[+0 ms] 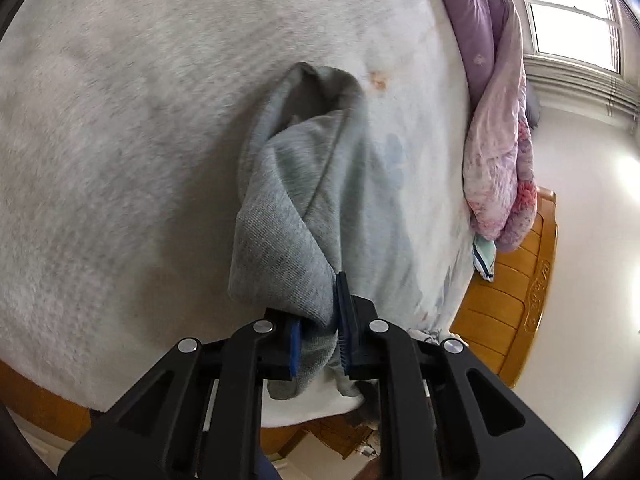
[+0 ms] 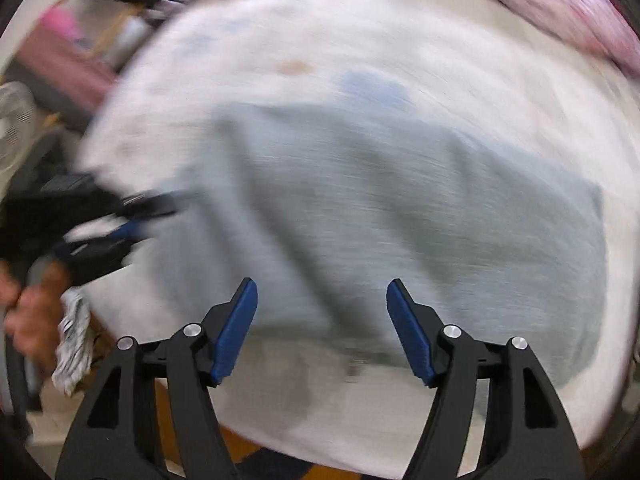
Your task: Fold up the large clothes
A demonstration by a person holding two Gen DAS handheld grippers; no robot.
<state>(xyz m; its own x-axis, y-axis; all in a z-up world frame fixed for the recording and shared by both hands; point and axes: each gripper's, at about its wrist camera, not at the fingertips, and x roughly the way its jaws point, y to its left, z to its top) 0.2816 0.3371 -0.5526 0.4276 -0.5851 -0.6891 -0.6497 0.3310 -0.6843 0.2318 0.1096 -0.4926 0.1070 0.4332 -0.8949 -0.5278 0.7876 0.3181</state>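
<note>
A large grey garment [image 1: 304, 184] lies on a white bed [image 1: 120, 140]. My left gripper [image 1: 320, 320] is shut on a bunched edge of the garment and lifts it off the bed. In the blurred right wrist view the garment [image 2: 400, 208] spreads across the bed [image 2: 520, 92]. My right gripper [image 2: 322, 320] is open and empty, above the garment's near edge. The left gripper [image 2: 120, 224] shows there at the left, blurred, held by a hand.
A purple and pink quilt [image 1: 496, 120] is piled at the bed's far side. A wooden bed frame [image 1: 508, 300] stands at the right, with a window [image 1: 576, 20] above. Blurred clutter and a fan [image 2: 16, 120] stand at the left of the right wrist view.
</note>
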